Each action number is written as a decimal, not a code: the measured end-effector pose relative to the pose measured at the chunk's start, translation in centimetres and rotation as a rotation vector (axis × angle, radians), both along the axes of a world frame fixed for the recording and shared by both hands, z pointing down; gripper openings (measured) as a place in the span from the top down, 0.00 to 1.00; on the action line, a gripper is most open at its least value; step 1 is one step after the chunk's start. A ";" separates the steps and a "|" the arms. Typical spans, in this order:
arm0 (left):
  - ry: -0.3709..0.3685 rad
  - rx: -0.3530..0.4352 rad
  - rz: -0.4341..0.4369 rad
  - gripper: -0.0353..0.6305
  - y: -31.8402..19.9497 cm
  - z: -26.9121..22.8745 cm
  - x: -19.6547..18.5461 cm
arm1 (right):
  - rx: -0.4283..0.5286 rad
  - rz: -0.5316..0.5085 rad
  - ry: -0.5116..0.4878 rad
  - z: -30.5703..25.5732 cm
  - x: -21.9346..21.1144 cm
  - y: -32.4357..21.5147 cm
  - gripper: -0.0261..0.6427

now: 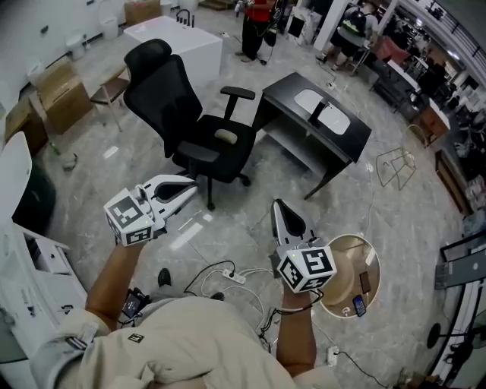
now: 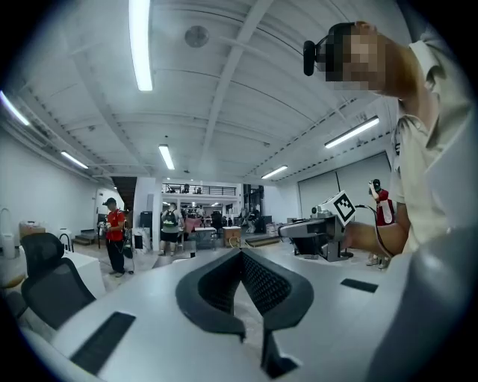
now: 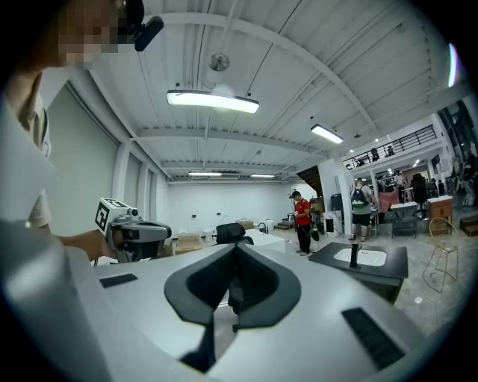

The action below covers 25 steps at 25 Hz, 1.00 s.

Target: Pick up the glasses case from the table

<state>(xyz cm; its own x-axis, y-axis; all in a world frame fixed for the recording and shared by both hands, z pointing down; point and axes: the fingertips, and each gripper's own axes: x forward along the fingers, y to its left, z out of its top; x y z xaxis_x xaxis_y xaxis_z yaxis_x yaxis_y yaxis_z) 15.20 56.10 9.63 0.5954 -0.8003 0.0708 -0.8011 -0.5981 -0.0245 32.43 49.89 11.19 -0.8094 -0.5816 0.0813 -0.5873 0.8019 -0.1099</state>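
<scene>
A black table [image 1: 345,140] stands ahead to the right, across open floor. On it lies a white oval thing [image 1: 323,110] with a narrow dark piece across it; I cannot tell whether this is the glasses case. The table [image 3: 388,265] also shows in the right gripper view. My left gripper [image 1: 194,185] is held level at the left, shut, with nothing between its jaws [image 2: 240,252]. My right gripper [image 1: 277,207] is held level at the middle, its jaws also together and empty [image 3: 235,246]. Both are well short of the table.
A black office chair [image 1: 190,121] stands between me and a white cabinet [image 1: 178,42]. A power strip with cables [image 1: 231,275] lies on the floor at my feet. A round wooden stool [image 1: 353,277] with small items stands at my right. A person in red [image 1: 258,23] stands far back.
</scene>
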 end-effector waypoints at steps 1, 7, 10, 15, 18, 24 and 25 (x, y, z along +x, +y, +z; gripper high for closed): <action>-0.002 0.000 -0.004 0.93 0.2 0.1 0.1 | -0.004 -0.006 -0.019 0.0 0.1 0.0 0.92; 0.007 -0.019 -0.032 0.93 1.6 0.3 -0.8 | -0.036 -0.008 -0.061 0.3 -0.2 0.4 0.92; 0.015 -0.026 -0.030 0.93 1.3 0.9 -1.5 | -0.043 -0.002 -0.040 0.8 -0.4 0.4 0.92; 0.038 -0.035 0.008 0.93 -1.5 1.7 -3.0 | -0.054 0.052 -0.018 1.7 -1.3 -1.5 0.92; 0.048 -0.026 0.064 0.93 -3.9 2.1 -4.2 | -0.047 0.104 -0.006 1.6 -2.2 -3.1 0.92; 0.061 -0.008 0.140 0.93 -8.2 1.3 -8.6 | -0.046 0.192 0.003 1.5 -5.9 -5.7 0.92; 0.062 -0.008 0.148 0.93 -8.8 1.4 -9.5 | -0.046 0.204 0.006 1.6 -6.7 -6.2 0.92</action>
